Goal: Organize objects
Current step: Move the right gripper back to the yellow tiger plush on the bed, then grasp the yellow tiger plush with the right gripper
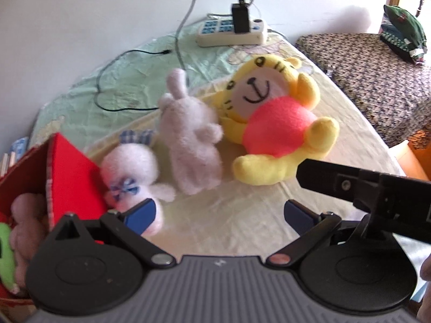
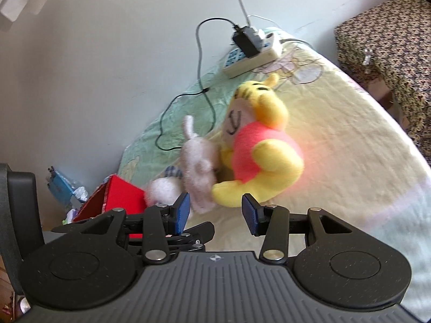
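Note:
Three plush toys lie in a row on the bed sheet point(image 1: 229, 223). A yellow tiger in a red shirt point(image 1: 272, 123) point(image 2: 258, 145) is on the right, a pale pink rabbit point(image 1: 191, 134) point(image 2: 198, 167) in the middle, and a white plush with blue bows point(image 1: 132, 177) point(image 2: 161, 188) on the left. The white plush leans against a red fabric box point(image 1: 70, 169) point(image 2: 118, 199). My left gripper point(image 1: 218, 215) is open, just short of the toys, its left pad point(image 1: 141, 215) touching or overlapping the white plush. My right gripper point(image 2: 215, 212) is open, close in front of the rabbit and tiger.
The red box holds a brown plush point(image 1: 25, 215) and a green item point(image 1: 5, 258). A power strip point(image 1: 231, 31) point(image 2: 253, 56) with cables sits at the bed's far end by the wall. A patterned seat point(image 1: 377, 80) stands to the right, with folded clothes point(image 1: 404, 35).

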`<state>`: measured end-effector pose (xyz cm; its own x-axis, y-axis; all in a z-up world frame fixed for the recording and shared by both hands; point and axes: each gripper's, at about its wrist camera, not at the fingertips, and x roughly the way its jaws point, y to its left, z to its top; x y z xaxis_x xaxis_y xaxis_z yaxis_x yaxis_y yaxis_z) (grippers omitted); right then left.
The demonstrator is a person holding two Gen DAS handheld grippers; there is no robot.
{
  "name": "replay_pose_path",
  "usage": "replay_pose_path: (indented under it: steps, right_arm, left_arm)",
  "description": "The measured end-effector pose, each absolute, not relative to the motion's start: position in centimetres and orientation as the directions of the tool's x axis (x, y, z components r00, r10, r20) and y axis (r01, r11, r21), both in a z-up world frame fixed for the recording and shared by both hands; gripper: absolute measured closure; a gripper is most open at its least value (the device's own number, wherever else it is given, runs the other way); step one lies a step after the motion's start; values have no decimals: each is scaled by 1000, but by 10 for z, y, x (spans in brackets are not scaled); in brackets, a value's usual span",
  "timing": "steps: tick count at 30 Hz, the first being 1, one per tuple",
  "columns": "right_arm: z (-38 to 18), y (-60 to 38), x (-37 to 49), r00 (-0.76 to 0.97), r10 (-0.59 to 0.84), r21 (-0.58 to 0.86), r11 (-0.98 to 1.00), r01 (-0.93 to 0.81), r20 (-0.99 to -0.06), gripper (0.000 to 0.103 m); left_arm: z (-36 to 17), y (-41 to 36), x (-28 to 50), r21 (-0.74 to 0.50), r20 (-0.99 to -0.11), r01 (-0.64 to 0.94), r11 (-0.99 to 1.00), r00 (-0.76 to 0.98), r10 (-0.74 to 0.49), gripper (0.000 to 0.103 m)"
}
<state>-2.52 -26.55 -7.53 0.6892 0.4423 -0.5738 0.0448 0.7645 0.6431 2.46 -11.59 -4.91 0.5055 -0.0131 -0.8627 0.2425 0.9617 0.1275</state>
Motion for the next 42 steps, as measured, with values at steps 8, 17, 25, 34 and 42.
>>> replay_pose_path:
  steps: [8,17,25,34,42]
  right_arm:
    - [-86,-295,-14,689,383,620,775,123,-615,56]
    - [-94,-324,19,706,347,627,759,175,-617,46]
    - [-119,-323,58,662,412,649,746,151,-627,45]
    - [-136,-315,84,631,492,689,718,95,-599,42]
    - [-150,-315,93,594,606,791,606,87,-530,51]
  left_arm:
    - [-65,-122,44,-54,-872,275,960,456,-180,2]
    - [-63,-125,63,-226,-801,319,921,478,-362,2]
    - [-79,-136,82,-267,-775,358,895,471,-420,2]
    - [-109,-139,109,-284,-812,348,893,409,-417,2]
    - [-116,-133,117,-307,-815,330,892,393,-426,3]
